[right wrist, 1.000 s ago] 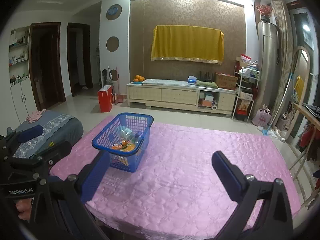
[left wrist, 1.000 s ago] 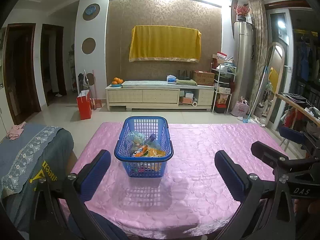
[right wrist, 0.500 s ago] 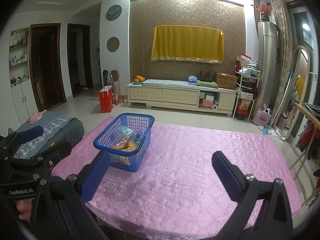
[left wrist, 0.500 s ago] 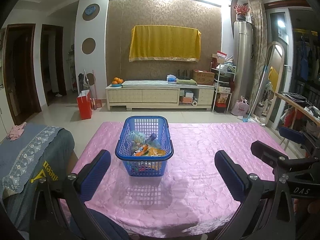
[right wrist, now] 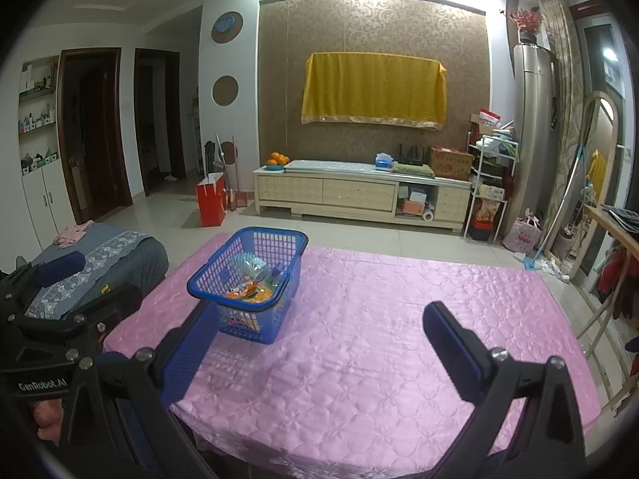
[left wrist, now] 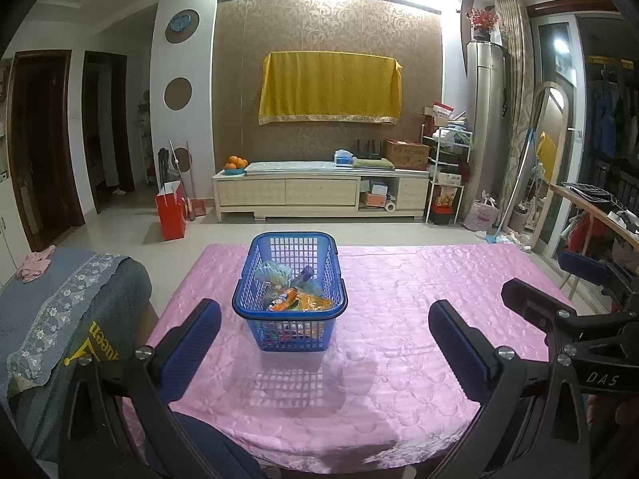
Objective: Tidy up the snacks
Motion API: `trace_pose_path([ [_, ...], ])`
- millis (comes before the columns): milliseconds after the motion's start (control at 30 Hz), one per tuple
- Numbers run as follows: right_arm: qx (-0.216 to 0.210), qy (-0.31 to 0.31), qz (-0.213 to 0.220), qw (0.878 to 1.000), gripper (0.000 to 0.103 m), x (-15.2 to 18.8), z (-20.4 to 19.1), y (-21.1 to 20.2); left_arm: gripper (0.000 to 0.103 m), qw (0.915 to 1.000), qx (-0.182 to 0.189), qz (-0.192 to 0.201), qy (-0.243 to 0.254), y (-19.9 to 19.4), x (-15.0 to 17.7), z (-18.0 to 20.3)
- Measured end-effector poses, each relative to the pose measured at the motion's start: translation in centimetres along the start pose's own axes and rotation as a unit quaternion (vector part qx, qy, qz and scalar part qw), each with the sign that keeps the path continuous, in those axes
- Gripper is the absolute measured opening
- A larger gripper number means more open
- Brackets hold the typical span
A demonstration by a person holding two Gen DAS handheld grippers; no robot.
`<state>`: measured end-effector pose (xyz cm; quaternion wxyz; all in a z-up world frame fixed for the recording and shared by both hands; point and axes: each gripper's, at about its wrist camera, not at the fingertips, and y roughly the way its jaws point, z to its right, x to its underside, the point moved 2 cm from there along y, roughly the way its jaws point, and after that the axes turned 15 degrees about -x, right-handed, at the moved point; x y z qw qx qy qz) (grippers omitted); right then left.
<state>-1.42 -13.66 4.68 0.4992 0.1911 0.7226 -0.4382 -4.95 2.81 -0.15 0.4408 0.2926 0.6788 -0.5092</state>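
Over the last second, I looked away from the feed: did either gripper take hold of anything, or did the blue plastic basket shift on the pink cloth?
Nothing was grasped or released. The left gripper and right gripper drew back slightly, so the blue plastic basket looks a little farther off. The basket, with its snack packets, stayed put on the pink quilted tablecloth; both grippers remain open and empty.

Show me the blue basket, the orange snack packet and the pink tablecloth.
blue basket (left wrist: 289,313), left wrist view, near rim.
orange snack packet (left wrist: 315,302), left wrist view, its top face.
pink tablecloth (right wrist: 379,319), right wrist view, bare middle.
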Motion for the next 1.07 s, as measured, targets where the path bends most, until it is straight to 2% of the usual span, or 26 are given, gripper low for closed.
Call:
trace_pose_path([
  [1067,0.002,0.001,-0.001,1.000,0.103,-0.06,-0.30,-0.48,0.103,1.0000,-0.004,-0.003,0.002,-0.66,0.22,0.29],
])
